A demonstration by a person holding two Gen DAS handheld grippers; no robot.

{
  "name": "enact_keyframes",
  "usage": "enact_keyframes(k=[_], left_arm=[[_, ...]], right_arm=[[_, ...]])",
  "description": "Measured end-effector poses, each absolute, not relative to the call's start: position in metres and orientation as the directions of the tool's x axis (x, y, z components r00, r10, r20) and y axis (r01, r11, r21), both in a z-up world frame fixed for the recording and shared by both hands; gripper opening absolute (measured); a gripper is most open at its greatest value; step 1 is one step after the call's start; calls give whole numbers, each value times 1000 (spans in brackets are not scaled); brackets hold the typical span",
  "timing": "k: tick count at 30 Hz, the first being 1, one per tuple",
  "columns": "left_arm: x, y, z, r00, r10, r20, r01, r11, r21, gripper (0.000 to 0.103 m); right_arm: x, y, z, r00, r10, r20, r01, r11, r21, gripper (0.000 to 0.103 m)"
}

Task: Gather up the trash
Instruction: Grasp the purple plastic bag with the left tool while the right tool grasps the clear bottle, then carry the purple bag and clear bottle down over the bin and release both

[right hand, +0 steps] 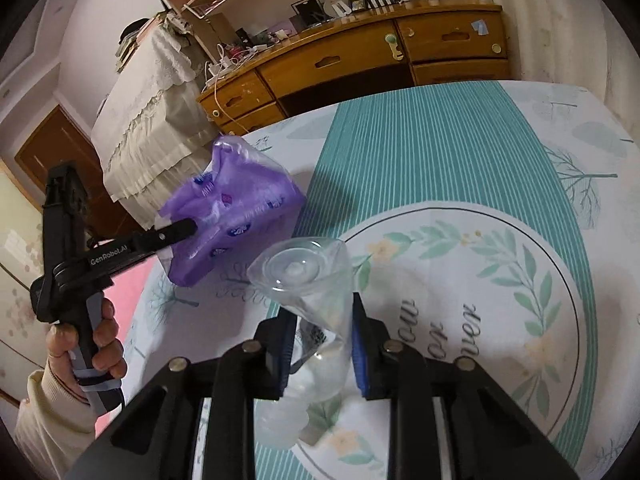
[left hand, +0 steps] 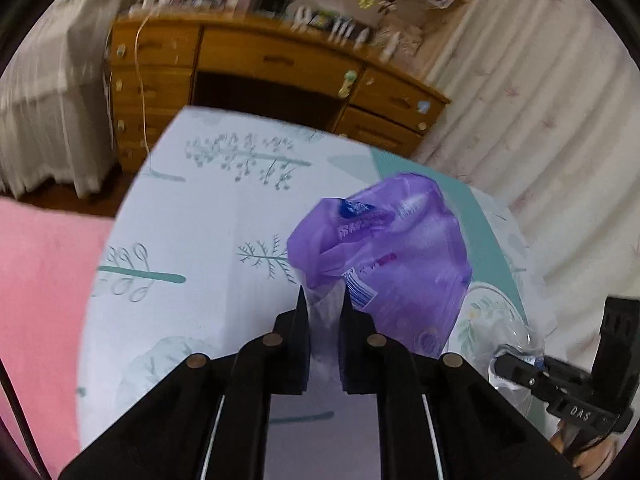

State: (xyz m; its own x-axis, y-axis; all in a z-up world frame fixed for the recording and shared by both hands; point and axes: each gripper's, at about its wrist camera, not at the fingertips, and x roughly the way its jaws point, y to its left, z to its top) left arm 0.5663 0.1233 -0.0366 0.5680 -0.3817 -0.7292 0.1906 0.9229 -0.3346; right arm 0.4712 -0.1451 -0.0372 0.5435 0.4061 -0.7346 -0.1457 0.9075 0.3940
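Left tool (left hand: 323, 294) clamps purple bag (left hand: 400, 256), right tool (right hand: 325, 312) clear bottle (right hand: 308, 280) — above leaf-print bedspread (right hand: 460, 152)

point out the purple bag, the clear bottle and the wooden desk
purple bag (left hand: 400, 248): left wrist view, its crumpled middle
clear bottle (right hand: 304, 276): right wrist view, its round base
wooden desk (right hand: 352, 60): right wrist view, a drawer front

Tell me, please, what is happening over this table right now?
A person is collecting trash with two handheld grippers. The left gripper pinches a purple plastic package and holds it above the patterned tablecloth. The right gripper is clamped on a clear plastic bottle, also lifted off the table.
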Motion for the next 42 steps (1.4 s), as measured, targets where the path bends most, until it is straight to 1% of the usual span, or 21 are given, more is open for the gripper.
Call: enact_keyframes(k=[3,6,12,18,21,27,30,32,35,38,42], left_arm=[[536,119,-16,594,-382,-708,223,924,-311,6],[496,112,9,613,-365,-700,257,931,-261,6],[390,113,61,652,-363,-666,315,928,-198,6],[282,120,88,657,-373,-655,336,923,-188,6],[230,122,90,658,-400,-637,349,913,-212,6],[133,125,69,635,-453,-625,383,888,-254,6],[87,129,44,626,-463,-628,393,882,-259,6],[58,129,23,626,-451,-636,399,886,-236,6],[32,126,-11,591,-448,-670,420,881,-218,6],[12,117,-50,543,-422,-726,449,876,-173,6],[2,105,-94,472,-418,-776,479,861,-172,6]], right_arm=[[457,-142,-28,549,407,-730,-167,909,381,24],[433,-142,-13,559,419,-716,-184,904,386,24],[360,-143,21,576,441,-689,-219,895,389,24],[266,-144,45,592,439,-676,-259,898,356,24],[218,-146,51,609,440,-660,-284,898,336,24],[129,-148,43,638,449,-625,-330,894,305,24],[93,-150,30,643,461,-612,-344,887,307,24],[70,-149,21,648,465,-603,-357,885,299,24],[39,-146,2,651,468,-598,-381,882,276,25],[18,-141,-23,630,477,-613,-397,876,273,25],[10,-136,-64,594,441,-673,-380,891,248,25]])
